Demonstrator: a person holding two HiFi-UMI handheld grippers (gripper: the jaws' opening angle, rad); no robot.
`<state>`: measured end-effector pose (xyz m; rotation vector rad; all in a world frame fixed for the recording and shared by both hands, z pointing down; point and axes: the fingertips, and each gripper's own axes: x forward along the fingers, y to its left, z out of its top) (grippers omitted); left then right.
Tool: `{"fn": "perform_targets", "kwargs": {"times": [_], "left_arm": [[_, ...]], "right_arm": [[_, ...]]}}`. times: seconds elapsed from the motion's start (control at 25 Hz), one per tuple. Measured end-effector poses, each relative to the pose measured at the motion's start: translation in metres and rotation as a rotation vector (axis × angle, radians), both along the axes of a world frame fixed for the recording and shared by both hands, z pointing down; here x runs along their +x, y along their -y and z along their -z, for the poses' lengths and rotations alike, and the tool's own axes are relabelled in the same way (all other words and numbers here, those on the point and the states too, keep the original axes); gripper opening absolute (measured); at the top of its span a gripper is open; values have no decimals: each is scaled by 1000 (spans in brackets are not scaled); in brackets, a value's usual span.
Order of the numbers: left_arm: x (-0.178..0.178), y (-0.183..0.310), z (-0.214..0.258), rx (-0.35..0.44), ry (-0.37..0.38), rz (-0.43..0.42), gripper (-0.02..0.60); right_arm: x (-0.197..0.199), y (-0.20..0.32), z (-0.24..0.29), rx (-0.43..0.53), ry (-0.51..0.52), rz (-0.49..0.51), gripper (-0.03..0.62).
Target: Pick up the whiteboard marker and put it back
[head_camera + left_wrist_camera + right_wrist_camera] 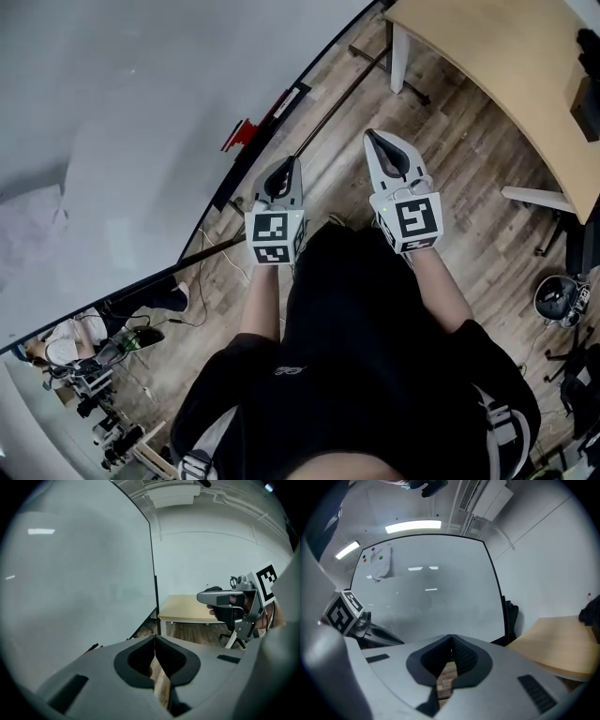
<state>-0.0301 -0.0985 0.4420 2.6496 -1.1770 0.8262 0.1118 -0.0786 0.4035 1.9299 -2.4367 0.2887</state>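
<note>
The whiteboard [122,122] fills the left of the head view. A small red object [239,134] sits on its lower rail; it is too small to tell whether it is the marker. It shows again as a red sliver [91,648] in the left gripper view. My left gripper [286,161] hangs over the wooden floor close to the rail, jaws shut with nothing between them. My right gripper [373,134] is beside it to the right, also shut and holding nothing. From its own camera each gripper shows shut, the left [155,639] and the right [451,639].
A light wooden table [487,66] with white legs stands at the upper right, and a chair base [561,300] is at the right edge. The whiteboard's black stand bar [337,103] crosses the floor. Cluttered equipment [94,361] lies at the lower left.
</note>
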Motion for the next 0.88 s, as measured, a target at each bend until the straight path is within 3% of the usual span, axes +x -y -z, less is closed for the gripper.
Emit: {"fn": "perform_targets", "kwargs": {"times": [0.4,0.52,0.72,0.88], "left_arm": [[12,49,-35,-29,125,-79,6],[10,70,-52,-26,199,-80,6],[4,107,-79,-11,387,-113,6],[4,133,-105,-36,431,-159,6]], "right_arm": [[18,30,-22,-46,-13,-21,2],[22,44,-29,-63,-11,-27,2],[29,70,-44,-91,2,-48,2],[31,82,-65,-142,23,-57,2]]}}
